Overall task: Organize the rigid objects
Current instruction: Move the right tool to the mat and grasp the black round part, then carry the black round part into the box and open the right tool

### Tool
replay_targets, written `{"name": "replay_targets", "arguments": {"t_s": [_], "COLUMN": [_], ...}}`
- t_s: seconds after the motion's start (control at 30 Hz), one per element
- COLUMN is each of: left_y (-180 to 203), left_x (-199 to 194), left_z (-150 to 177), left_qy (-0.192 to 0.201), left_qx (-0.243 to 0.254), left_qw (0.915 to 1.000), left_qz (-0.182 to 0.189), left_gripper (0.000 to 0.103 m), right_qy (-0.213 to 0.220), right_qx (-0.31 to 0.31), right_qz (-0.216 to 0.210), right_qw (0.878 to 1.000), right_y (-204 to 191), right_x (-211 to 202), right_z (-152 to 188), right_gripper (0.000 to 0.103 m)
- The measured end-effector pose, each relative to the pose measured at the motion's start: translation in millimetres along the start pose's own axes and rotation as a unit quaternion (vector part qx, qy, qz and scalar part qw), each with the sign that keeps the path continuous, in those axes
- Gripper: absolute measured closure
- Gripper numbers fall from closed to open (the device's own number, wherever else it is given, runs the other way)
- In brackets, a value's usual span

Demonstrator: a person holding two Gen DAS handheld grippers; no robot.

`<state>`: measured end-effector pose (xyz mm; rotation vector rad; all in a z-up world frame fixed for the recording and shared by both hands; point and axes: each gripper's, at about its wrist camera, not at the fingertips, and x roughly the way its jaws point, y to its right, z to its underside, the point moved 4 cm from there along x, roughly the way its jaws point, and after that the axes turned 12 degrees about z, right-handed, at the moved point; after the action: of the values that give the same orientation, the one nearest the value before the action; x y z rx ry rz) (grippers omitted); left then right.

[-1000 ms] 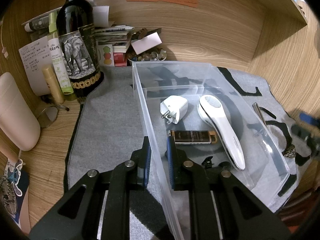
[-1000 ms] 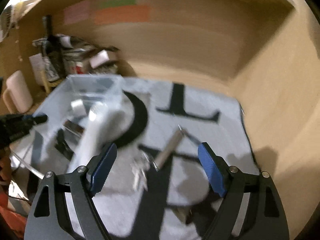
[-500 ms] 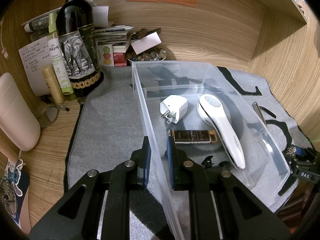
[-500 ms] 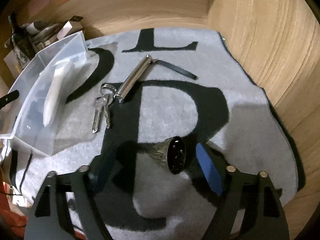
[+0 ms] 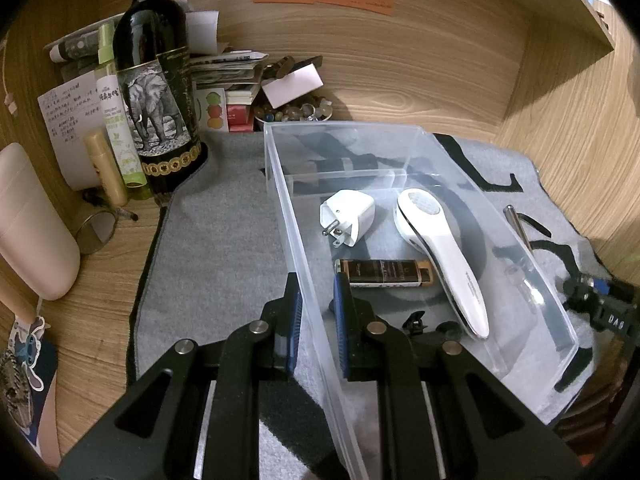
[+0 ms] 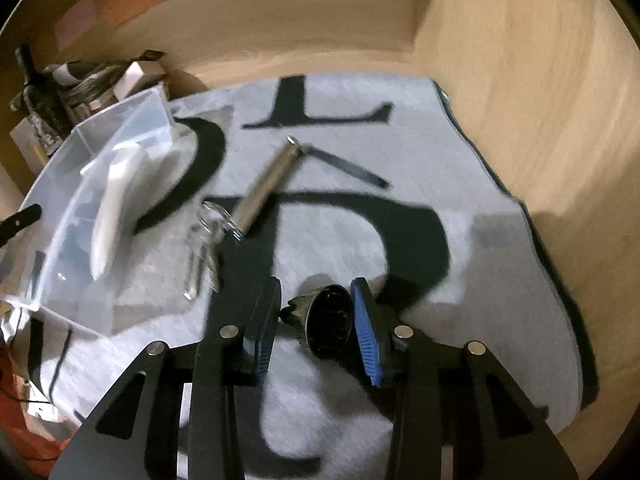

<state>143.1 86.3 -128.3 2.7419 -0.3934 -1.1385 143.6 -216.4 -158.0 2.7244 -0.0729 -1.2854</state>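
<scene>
The small dark metal cup (image 6: 329,326) lay on its side on the grey lettered mat (image 6: 480,184), near the mat's front edge, its open mouth turned toward the right wrist camera and its long axis running away toward the back wall. The right gripper (image 6: 316,312) bracketed it with narrowed jaws: the blue pad of the right finger (image 6: 366,336) looked to be against the cup's rim, while a slim gap showed at the left finger; whether it truly pinched the cup I could not tell, as this view was blurred.

Just beyond the cup, toward the mat's middle, lay a bunch of keys (image 6: 202,248) on a ring joined to a metal cylinder (image 6: 266,192) whose long axis ran diagonally toward the back right. Nothing stood between the cup and the clear plastic bin (image 5: 436,148) at the mat's left side except these keys.

The left gripper (image 5: 316,306) was pinched on the bin's near-left wall, one finger outside, one inside.

Only the left wrist view showed the bin's contents sharply: a white plug adapter (image 5: 348,220), a white handheld device (image 5: 440,252) with its handle pointing toward the near-right corner, and a dark lighter (image 5: 384,274) lying crosswise. It also showed a wine bottle (image 5: 158,80) at the desk's back-left corner.
</scene>
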Motion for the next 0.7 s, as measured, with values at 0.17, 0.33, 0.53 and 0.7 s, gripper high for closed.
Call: {"name": "replay_targets", "arguments": {"t_s": [0.17,0.33,0.53,0.7], "left_y": [-0.5,0.5,-0.3,-1.1], "left_x": [-0.4,-0.2,-0.9,-1.1], "left_z": [0.2,0.3,0.3,0.4], "left_qy": [0.000,0.000,0.000,-0.002], "left_qx": [-0.003,-0.006,-0.015,-0.017], "left_qw": [1.0000,1.0000,0.9999,0.9998], "left_qz": [0.002,0.001,0.005,0.007], "left_gripper": [0.089,0.089,0.089,0.089], "right_qy": [0.045,0.097,0.133,0.137], "right_qx": [-0.037,-0.083,-0.125,-0.176], "right_qz": [-0.020,-0.051,-0.105,-0.135], "right_qw": [0.998,0.990,0.978,0.965], "right_y": [-26.1,-63.0,-107.3,-149.1], "right_x": [-12.7,-28.2,-40.3,-40.2], "right_z": [-30.4,-65.5,-93.2,-97.4], "right_gripper": [0.070,0.070,0.070,0.070]}}
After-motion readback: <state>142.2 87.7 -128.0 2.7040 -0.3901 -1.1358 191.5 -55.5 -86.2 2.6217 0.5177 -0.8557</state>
